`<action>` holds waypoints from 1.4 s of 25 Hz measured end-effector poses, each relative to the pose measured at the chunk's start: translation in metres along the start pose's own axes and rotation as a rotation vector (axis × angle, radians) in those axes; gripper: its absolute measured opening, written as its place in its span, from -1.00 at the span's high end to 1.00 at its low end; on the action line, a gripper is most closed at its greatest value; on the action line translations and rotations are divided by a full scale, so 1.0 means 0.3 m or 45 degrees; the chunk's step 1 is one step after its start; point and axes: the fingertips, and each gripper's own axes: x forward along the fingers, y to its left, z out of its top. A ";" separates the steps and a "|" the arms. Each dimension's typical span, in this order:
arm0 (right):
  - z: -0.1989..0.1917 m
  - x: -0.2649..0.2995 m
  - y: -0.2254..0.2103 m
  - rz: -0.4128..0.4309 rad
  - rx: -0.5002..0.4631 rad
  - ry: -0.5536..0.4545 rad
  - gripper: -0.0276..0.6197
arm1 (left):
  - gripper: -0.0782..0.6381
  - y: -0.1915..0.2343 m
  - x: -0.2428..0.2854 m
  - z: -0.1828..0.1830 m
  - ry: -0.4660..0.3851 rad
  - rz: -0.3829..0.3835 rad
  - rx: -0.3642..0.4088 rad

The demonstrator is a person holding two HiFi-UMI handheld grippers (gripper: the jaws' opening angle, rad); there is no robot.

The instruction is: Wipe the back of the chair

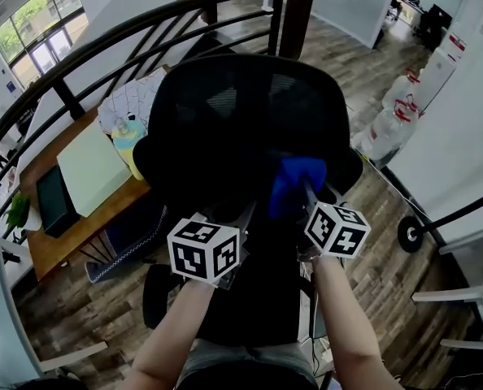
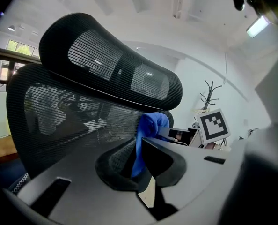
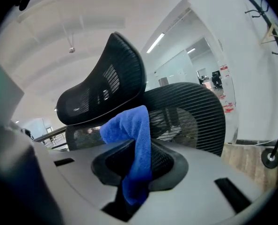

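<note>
Wood-floor office: chair (image 1: pixel 241 120); cloth (image 1: pixel 294 181) pinched by right gripper (image 3: pixel 140 170) (left gripper (image 2: pixel 137 165) too).

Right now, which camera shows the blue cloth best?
The right gripper view: the blue cloth sits centred, pinched by the right gripper. The head view shows a small blurred bunch against the chair back; the left gripper view, only a narrow strip.

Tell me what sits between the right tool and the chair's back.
A blue cloth, clamped in the right tool, bunches in front of the mesh chair back; the right gripper view shows it best.
</note>
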 end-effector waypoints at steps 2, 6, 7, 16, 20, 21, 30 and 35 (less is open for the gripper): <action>0.007 -0.017 -0.034 -0.019 0.009 -0.009 0.63 | 0.65 -0.018 0.014 -0.004 0.008 -0.011 0.006; 0.019 -0.043 -0.095 -0.061 0.031 -0.026 0.63 | 0.65 -0.043 0.034 -0.009 0.025 -0.029 0.017; 0.022 -0.049 -0.109 -0.070 0.033 -0.029 0.63 | 0.65 -0.049 0.038 -0.011 0.028 -0.033 0.019; 0.040 -0.116 -0.231 -0.159 0.040 -0.055 0.63 | 0.65 -0.083 0.044 -0.032 0.046 -0.050 0.023; 0.046 -0.139 -0.273 -0.193 0.045 -0.059 0.63 | 0.65 -0.083 0.031 -0.044 0.050 -0.040 0.019; 0.046 -0.146 -0.282 -0.205 0.050 -0.063 0.63 | 0.65 -0.080 0.026 -0.049 0.050 -0.037 0.016; 0.028 -0.222 -0.264 -0.237 0.117 -0.110 0.65 | 0.65 -0.052 -0.040 -0.085 0.050 -0.004 -0.006; -0.007 -0.262 -0.189 -0.210 0.117 -0.129 0.66 | 0.65 -0.018 -0.096 -0.106 0.030 0.026 -0.033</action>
